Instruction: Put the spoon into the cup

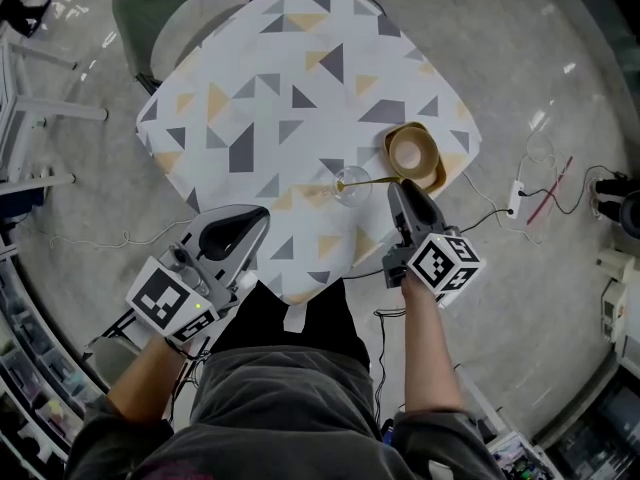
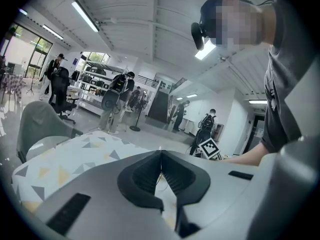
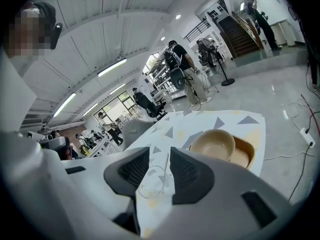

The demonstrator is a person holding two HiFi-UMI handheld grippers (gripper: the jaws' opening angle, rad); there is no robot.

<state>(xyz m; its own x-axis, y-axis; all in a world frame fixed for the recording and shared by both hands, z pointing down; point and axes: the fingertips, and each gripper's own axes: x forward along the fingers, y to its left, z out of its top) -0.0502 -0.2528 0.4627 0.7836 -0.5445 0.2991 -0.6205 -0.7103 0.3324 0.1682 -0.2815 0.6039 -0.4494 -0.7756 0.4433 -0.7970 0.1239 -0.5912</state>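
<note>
Nearest the person, the left gripper (image 1: pixel 256 220) hangs low at the near-left edge of the table (image 1: pixel 280 88). Its own view settles the state: the two dark jaws meet at their tips, with nothing pinched between them. That view also catches the marker cube (image 2: pixel 210 148) of the other gripper off to the right, beyond the patterned cloth.

On to the right gripper (image 1: pixel 398 192), over the near-right part of the table and pointing at the cup (image 1: pixel 352 186). From above, its jaws read as one dark wedge. The right gripper view shows more: the jaws stand apart, and the clear cup sits in the gap between them.

And the spoon (image 1: pixel 370 179)? It is in the cup. The head view shows its gold bowl end down inside the glass, with the handle slanting out over the rim toward the right gripper. In the right gripper view the handle is a thin line rising from the cup, closer to the right-hand pad. It looks clear of both pads.

Just past the cup sits a tan bowl (image 1: pixel 412 151) on a brown tray (image 1: pixel 438 175), near the table's right corner. A grey chair (image 1: pixel 165 13) stands at the far-left side. On the floor to the right lie a white power strip (image 1: pixel 517 198) and its cables. Only the gripper views show the people standing far back in the hall.
</note>
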